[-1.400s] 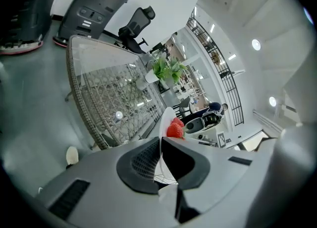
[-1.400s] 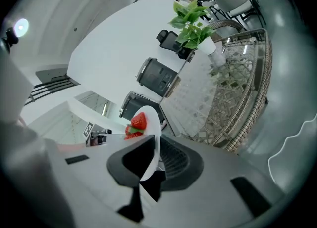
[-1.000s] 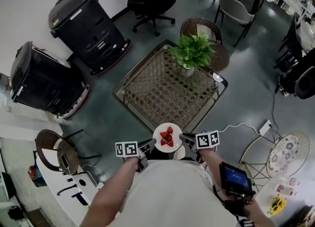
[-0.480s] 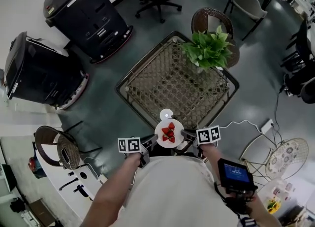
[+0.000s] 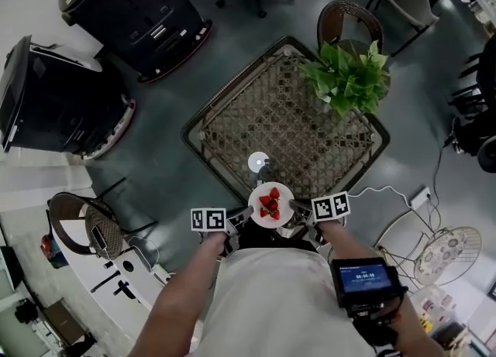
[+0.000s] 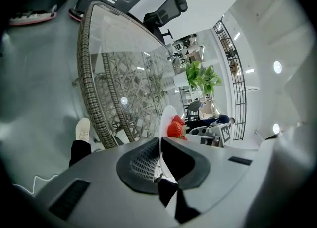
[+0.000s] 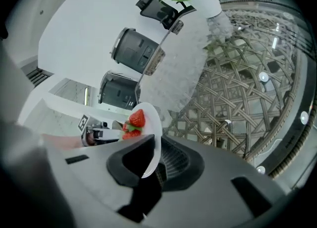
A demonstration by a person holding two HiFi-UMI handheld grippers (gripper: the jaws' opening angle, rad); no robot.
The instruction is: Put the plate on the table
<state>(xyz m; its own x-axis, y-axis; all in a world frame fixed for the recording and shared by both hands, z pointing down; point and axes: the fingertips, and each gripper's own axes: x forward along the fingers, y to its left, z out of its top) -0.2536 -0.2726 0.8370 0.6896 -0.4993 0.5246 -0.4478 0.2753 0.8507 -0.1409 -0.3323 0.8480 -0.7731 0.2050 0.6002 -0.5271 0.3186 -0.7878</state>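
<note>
You hold the plate [image 5: 284, 197] from both sides. Your left gripper [image 5: 242, 218] pinches its left rim and your right gripper [image 5: 297, 211] its right rim, each pair of jaws pressed onto the thin white edge. Strawberries [image 5: 270, 201] lie on it. The plate is at the table's [image 5: 232, 115] near corner, and a potted plant [image 5: 350, 77] stands by the far right edge.

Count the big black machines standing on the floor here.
2. One black machine stands at the head view's top left; the other black machine sits below it at the left edge, both left of the wicker table. More could lie outside the frame.
</note>
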